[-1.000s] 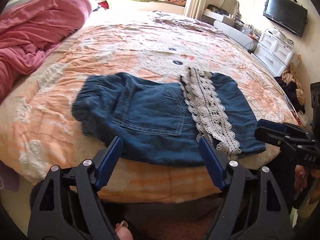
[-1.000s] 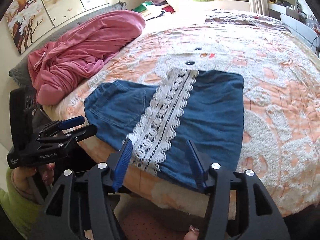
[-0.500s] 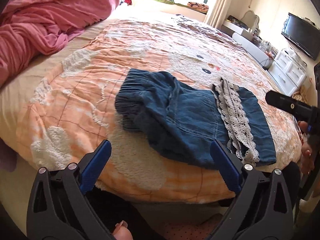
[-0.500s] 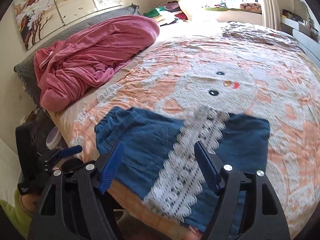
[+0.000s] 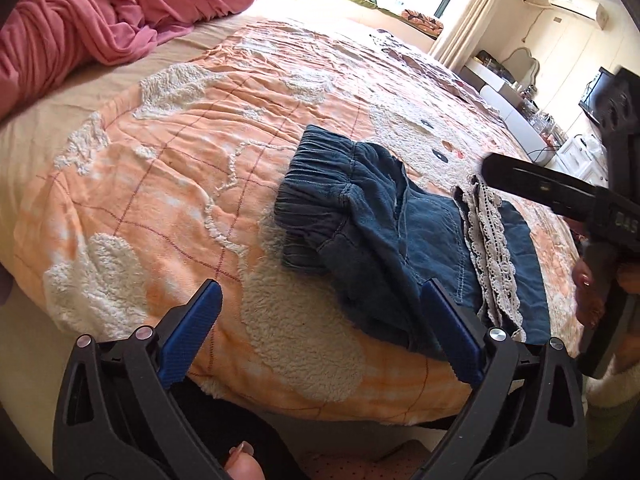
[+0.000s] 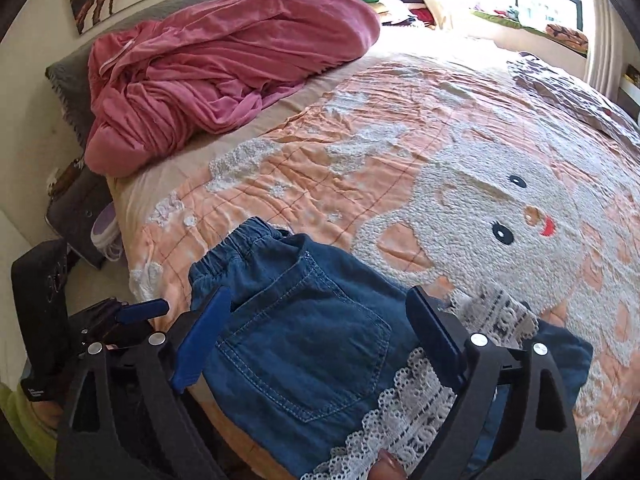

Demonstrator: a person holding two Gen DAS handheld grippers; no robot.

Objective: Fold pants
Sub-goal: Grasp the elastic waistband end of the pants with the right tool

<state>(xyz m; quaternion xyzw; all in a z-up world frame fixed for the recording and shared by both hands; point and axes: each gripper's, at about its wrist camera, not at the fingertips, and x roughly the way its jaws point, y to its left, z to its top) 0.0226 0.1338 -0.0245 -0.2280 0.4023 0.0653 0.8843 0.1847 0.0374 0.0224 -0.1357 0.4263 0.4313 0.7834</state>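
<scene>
At far left of the bed (image 5: 120, 168), heaped pink blanket (image 5: 100, 12) against the headboard side, well apart from everything else. Nearer, spread orange quilt (image 6: 360, 128) with white fleecy patches and a cartoon face stitched in. Close to the near edge, folded denim pants (image 5: 380, 240) lying flat on the quilt: gathered elastic waistband (image 5: 320, 184) toward the left, back pocket (image 6: 304, 344) facing up, white lace trim (image 5: 496, 248) crossing the right part (partly bunched at its lower end). Low in front, left claw (image 5: 320, 332) hovering with blue-padded fingers (image 5: 192, 332) spread wide, gripping nothing, left finger over bare quilt and right finger over the pants' near edge. Further right, right claw (image 6: 320, 336) likewise gaping wide and empty, poised above the pants with the pocket between its fingers (image 6: 436, 332); right finger near the lace. Seen from the left wrist view, reaching in from the right edge above the lace end of the pants, touching or not impossible to tell.
</scene>
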